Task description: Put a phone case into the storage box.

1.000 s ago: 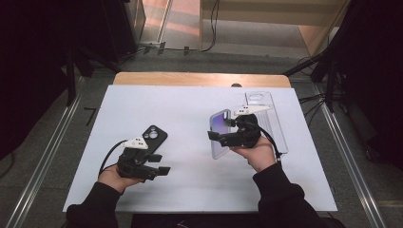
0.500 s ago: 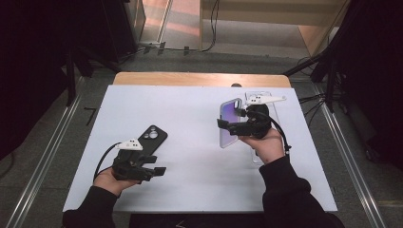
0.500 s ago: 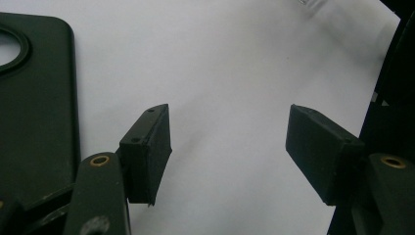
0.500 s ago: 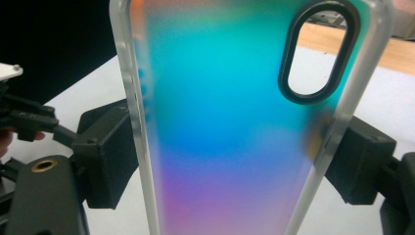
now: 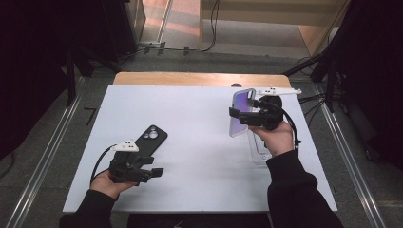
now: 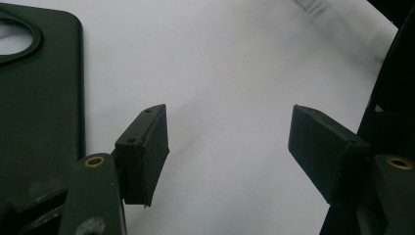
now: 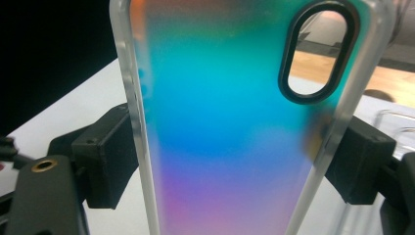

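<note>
My right gripper (image 5: pixel 239 117) is shut on an iridescent phone case (image 5: pixel 243 99) and holds it upright above the table's right side. In the right gripper view the pads press on both long edges of the case (image 7: pixel 230 122), whose camera cutout is at the upper right. A black phone case (image 5: pixel 151 139) lies flat at the near left. My left gripper (image 5: pixel 154 167) hovers just in front of it, open, with nothing between its pads. Its jaws have just been opening a little. In the left gripper view the black case (image 6: pixel 39 98) lies left of the open gripper (image 6: pixel 227 147).
A clear phone case (image 5: pixel 259 149) lies flat on the white mat (image 5: pixel 199 118) under my right hand, and its rim (image 7: pixel 396 127) appears in the right gripper view. A wooden strip (image 5: pixel 199 79) borders the far edge. Metal rails run along both sides.
My right hand has lifted the iridescent case off the clear case and carried it up and away, turning it upright. My left hand has drawn back slightly from the black case.
</note>
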A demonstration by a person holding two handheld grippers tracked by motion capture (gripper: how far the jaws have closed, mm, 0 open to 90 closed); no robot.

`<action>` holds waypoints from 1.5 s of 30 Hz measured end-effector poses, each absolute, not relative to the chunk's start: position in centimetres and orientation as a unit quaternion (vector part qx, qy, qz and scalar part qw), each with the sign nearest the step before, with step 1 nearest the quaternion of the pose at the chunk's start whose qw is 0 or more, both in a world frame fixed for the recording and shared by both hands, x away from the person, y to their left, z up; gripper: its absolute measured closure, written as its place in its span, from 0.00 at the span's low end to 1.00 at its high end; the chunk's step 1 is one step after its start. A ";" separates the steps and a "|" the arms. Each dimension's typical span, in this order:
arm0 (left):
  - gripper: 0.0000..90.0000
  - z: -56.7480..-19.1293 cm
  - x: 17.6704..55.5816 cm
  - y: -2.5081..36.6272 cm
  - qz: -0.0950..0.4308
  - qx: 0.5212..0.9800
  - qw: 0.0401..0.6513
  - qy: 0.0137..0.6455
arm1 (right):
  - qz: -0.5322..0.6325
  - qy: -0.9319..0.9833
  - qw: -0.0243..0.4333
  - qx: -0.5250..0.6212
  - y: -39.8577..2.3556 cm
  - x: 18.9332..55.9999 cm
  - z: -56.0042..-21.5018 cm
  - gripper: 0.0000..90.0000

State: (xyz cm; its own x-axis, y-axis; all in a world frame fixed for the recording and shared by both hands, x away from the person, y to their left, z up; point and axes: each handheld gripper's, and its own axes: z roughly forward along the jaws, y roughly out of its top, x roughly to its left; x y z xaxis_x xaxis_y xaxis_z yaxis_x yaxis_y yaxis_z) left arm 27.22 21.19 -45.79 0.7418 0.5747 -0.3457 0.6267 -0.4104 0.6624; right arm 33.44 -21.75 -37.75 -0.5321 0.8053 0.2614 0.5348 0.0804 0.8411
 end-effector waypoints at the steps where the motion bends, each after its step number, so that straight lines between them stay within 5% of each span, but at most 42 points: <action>1: 0.35 -45.8 27.3 21.2 -0.032 0.838 0.409 0.359 | 0.494 0.720 0.140 0.468 -22.1 33.5 -37.7 0.17; 23: 0.35 -46.1 27.4 21.4 -0.038 0.834 0.409 0.368 | 0.472 0.676 0.200 0.530 -27.1 34.3 -38.1 0.17; 45: 0.35 -46.6 27.9 21.4 -0.043 0.832 0.410 0.371 | 0.436 0.662 0.230 0.565 -27.7 40.1 -38.7 0.17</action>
State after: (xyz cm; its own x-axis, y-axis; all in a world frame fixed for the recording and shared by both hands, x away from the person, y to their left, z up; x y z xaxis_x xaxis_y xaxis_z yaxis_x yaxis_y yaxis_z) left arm 27.89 21.43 -46.56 0.7214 0.5816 -0.3758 0.6524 -0.3890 0.6504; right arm 40.08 -27.74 -38.73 -0.2564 0.9482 0.1873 0.5467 -0.0175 0.8371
